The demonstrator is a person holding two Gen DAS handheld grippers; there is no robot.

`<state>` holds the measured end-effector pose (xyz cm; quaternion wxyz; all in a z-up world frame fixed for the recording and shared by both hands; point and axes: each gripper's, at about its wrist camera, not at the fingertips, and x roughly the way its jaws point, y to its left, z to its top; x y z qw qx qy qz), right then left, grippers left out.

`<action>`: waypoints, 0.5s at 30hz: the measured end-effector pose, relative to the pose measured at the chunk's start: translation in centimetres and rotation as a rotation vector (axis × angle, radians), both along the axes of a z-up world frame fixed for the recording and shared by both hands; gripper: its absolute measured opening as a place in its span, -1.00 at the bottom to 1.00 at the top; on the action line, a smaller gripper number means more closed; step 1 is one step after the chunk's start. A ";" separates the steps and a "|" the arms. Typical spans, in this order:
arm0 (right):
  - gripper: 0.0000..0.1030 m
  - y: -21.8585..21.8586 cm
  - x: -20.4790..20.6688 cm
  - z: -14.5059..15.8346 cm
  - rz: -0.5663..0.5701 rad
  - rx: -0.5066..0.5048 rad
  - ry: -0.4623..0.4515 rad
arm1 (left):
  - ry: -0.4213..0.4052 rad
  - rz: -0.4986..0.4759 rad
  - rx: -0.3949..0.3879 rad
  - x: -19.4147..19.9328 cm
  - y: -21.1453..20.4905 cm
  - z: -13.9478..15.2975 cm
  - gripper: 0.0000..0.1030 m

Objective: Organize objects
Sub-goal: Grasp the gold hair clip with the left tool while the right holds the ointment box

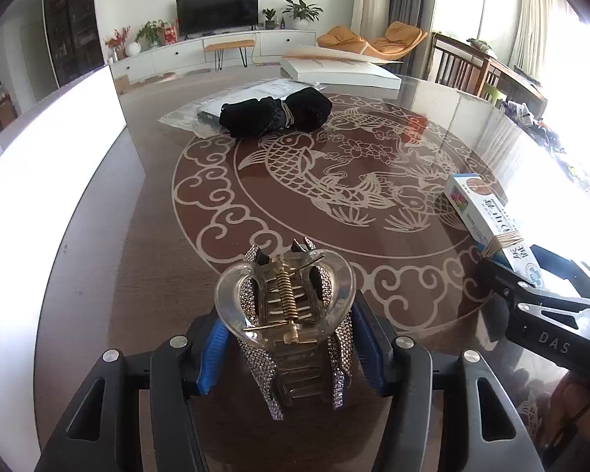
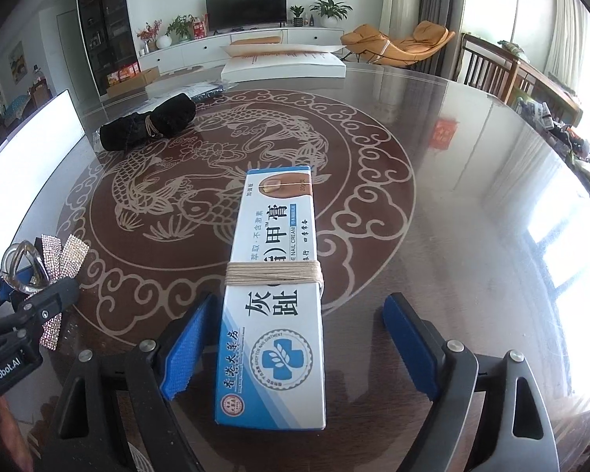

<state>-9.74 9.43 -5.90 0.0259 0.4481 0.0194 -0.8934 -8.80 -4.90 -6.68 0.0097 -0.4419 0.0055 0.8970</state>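
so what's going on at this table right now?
A person is working two handheld grippers over a glass-topped table. The left gripper is closed on a rhinestone hair claw clip. The right gripper is open around a blue-and-white nail cream box wound with string; a wide gap shows at one pad. A black cloth bundle lies farther back, untouched.

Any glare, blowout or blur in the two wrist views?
Left wrist: window side at right is blown out, a white panel at left is clipped, fisheye bends the table edge; hair clip sharp. Right wrist: window glare streaks the glass top at right; box text sharp, no motion blur.
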 end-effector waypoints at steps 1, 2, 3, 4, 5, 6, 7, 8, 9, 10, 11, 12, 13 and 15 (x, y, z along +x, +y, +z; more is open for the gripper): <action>0.68 0.0 0.0 0.0 0.000 -0.001 0.000 | 0.011 0.007 -0.015 -0.2 0.2 -0.1 0.25; 0.68 0.0 0.0 0.0 0.000 -0.001 0.000 | 0.004 0.024 -0.008 -0.6 0.0 -0.2 0.32; 0.68 0.0 0.0 0.0 0.000 0.000 0.000 | -0.002 0.038 0.008 -1.0 -0.4 -0.2 0.41; 0.68 0.0 0.0 0.0 0.000 0.000 0.000 | -0.007 0.048 0.003 -1.2 -0.5 -0.2 0.46; 0.68 0.0 0.0 0.0 0.000 0.000 0.000 | -0.012 0.052 -0.009 -1.5 -0.6 -0.3 0.52; 0.68 0.0 0.0 0.0 0.000 0.000 0.000 | -0.016 0.063 -0.007 -1.6 -0.8 -0.5 0.67; 0.68 0.0 0.0 0.0 0.000 0.000 0.000 | -0.020 0.074 -0.002 -1.7 -1.2 -0.7 0.82; 0.68 0.0 0.0 0.0 0.000 0.000 0.000 | -0.023 0.083 0.000 -1.6 -1.4 -0.7 0.85; 0.68 0.0 0.0 0.0 0.000 0.000 0.000 | -0.023 0.084 0.000 -1.7 -1.4 -0.7 0.87; 0.70 0.0 -0.1 0.0 0.001 -0.002 -0.001 | -0.028 0.078 -0.005 -1.8 -1.3 -0.8 0.98; 0.75 -0.1 -0.1 -0.1 0.003 -0.002 -0.002 | -0.037 0.070 -0.005 -2.0 -1.2 -0.9 1.00; 0.77 -0.1 -0.1 -0.1 0.000 0.002 -0.005 | -0.036 0.068 -0.001 -2.1 -1.1 -0.9 1.00; 0.78 0.0 -0.2 -0.2 0.000 -0.002 -0.006 | -0.036 0.068 0.000 -2.2 -1.2 -0.9 1.00; 0.79 -0.1 -0.2 -0.2 0.001 -0.002 -0.006 | -0.036 0.068 0.001 -2.2 -1.2 -0.9 1.00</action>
